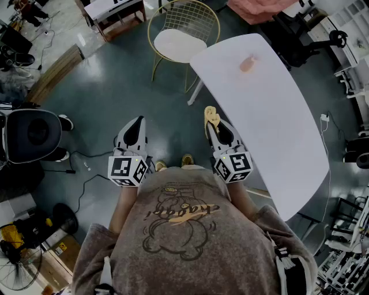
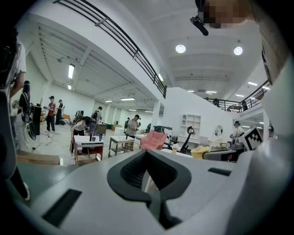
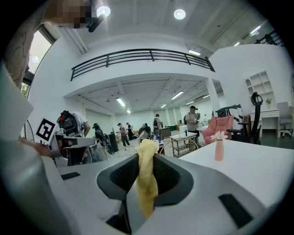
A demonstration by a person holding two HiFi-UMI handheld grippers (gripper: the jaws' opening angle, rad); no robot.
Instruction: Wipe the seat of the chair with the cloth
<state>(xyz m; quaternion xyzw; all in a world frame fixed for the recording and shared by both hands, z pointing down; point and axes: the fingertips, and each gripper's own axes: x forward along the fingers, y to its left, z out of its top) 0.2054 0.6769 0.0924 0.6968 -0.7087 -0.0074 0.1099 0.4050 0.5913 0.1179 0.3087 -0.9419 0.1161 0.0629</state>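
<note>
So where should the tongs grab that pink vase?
Pinch the pink vase round its slim middle, coming in level from the side. It stands upright on the white table, and the flower on top would likely block a grab from above.

A white table (image 1: 271, 115) on a grey-green floor (image 1: 115, 86) — white walls (image 3: 138, 77), ceiling spotlights (image 3: 179, 14).

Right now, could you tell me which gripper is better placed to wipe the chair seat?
The right gripper: its jaws are shut on the yellow cloth; the left gripper is shut and empty.
</note>
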